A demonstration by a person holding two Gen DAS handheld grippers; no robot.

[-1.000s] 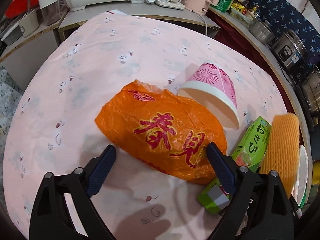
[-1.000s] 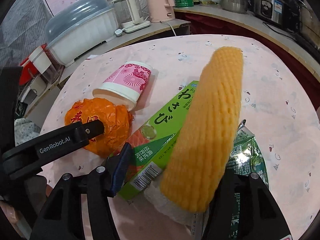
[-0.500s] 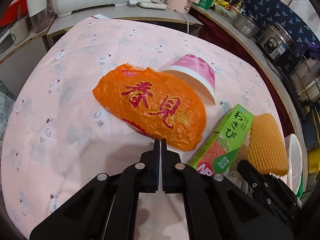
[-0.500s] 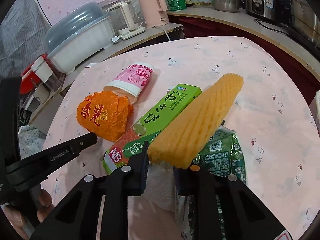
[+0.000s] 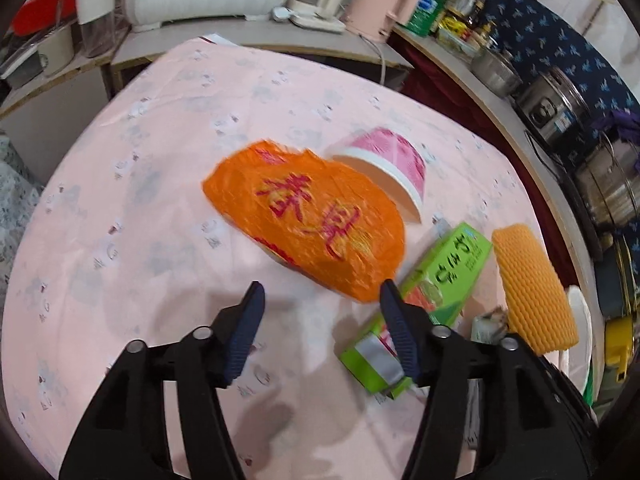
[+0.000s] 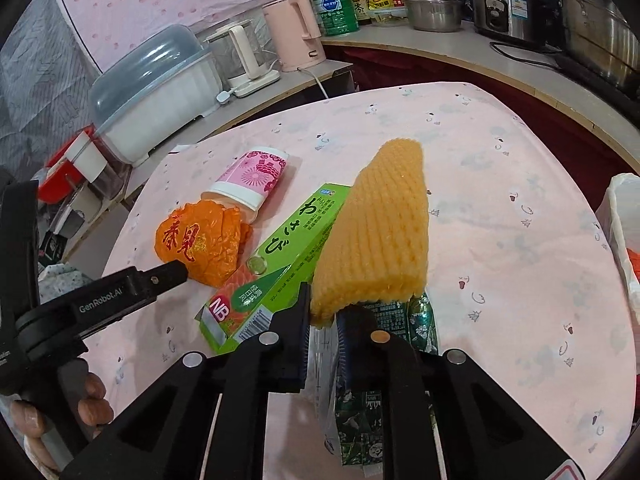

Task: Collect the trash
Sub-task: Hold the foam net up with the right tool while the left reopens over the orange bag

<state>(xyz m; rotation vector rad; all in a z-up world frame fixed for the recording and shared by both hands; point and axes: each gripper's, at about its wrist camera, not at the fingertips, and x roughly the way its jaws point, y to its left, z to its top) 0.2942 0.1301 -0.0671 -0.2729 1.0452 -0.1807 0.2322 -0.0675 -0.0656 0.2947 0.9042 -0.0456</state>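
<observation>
On the pink tablecloth point(image 5: 140, 200) lie an orange plastic bag point(image 5: 312, 220), a tipped pink paper cup point(image 5: 388, 168), a green box point(image 5: 448, 276) and a yellow foam net point(image 5: 532, 288). My left gripper point(image 5: 322, 300) hovers just short of the bag's near edge; its jaws are opening with nothing between them. In the right wrist view my right gripper point(image 6: 326, 316) is closing and pinches the near corner of the foam net point(image 6: 380, 232), which slants up over the green box point(image 6: 280, 256). A green wrapper point(image 6: 384, 380) lies under the jaws.
A white plastic bag point(image 6: 622, 216) stands at the table's right edge. Counters behind hold a pink kettle point(image 6: 296, 32), a covered dish rack point(image 6: 156, 92) and metal pots point(image 6: 512, 4). A hand point(image 6: 92, 404) holds the left gripper point(image 6: 160, 278) at the left.
My left gripper shut in front of the orange bag and has opened again, empty. My right gripper closed from wide onto the foam net's near end and tilted it up.
</observation>
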